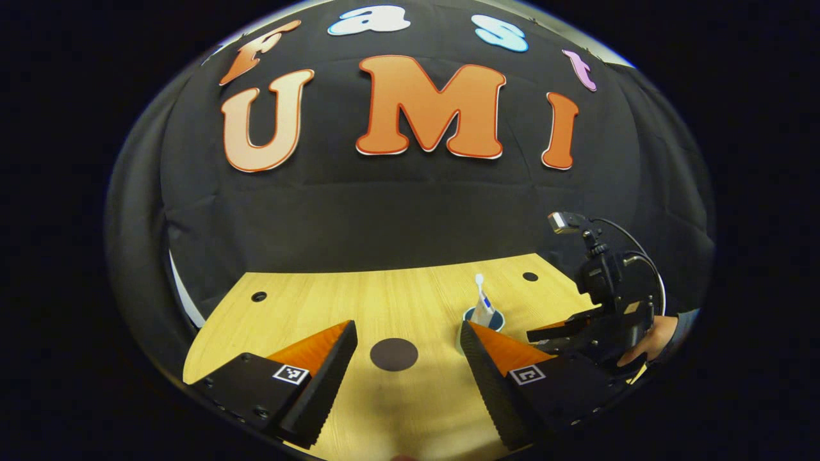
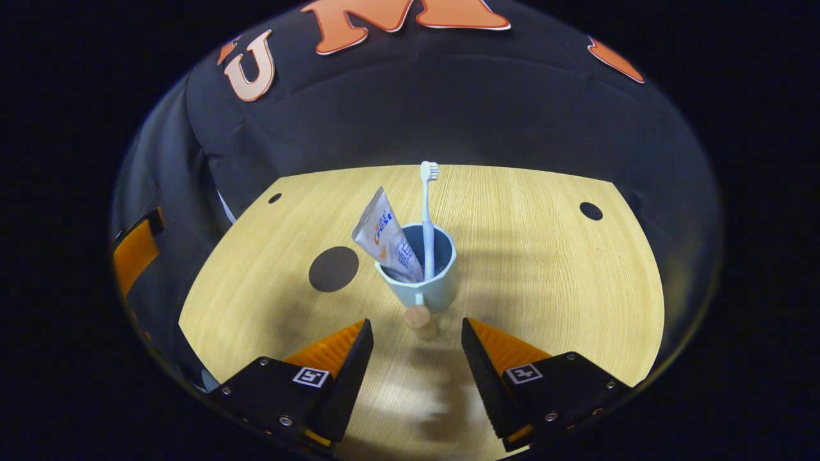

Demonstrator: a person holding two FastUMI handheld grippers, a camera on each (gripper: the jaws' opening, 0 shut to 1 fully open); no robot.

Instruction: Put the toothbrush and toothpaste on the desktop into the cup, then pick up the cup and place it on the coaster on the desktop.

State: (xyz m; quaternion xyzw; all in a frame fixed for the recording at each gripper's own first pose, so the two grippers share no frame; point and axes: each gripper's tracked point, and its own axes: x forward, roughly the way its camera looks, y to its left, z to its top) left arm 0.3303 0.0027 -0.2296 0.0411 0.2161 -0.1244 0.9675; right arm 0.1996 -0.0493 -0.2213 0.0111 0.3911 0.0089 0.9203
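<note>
In the right gripper view the right gripper [image 2: 416,342] has its two fingers wide apart and holds nothing; between their tips, just in front, lies the round wooden end of the handle [image 2: 421,317] of the pale blue cup [image 2: 430,282]. The cup stands upright on the wooden desktop [image 2: 544,269], and inside it the toothbrush [image 2: 427,218] stands with bristles up, while the toothpaste [image 2: 386,237] leans to the left over the rim. The dark round coaster [image 2: 334,269] lies flat, apart from the cup. In the left gripper view the left gripper [image 1: 407,336] also has its fingers apart and empty, above the coaster [image 1: 394,354]. Farther off, partly behind one finger, is the cup [image 1: 482,320], and beside it the right gripper [image 1: 544,333] with the hand [image 1: 653,342] holding it.
</note>
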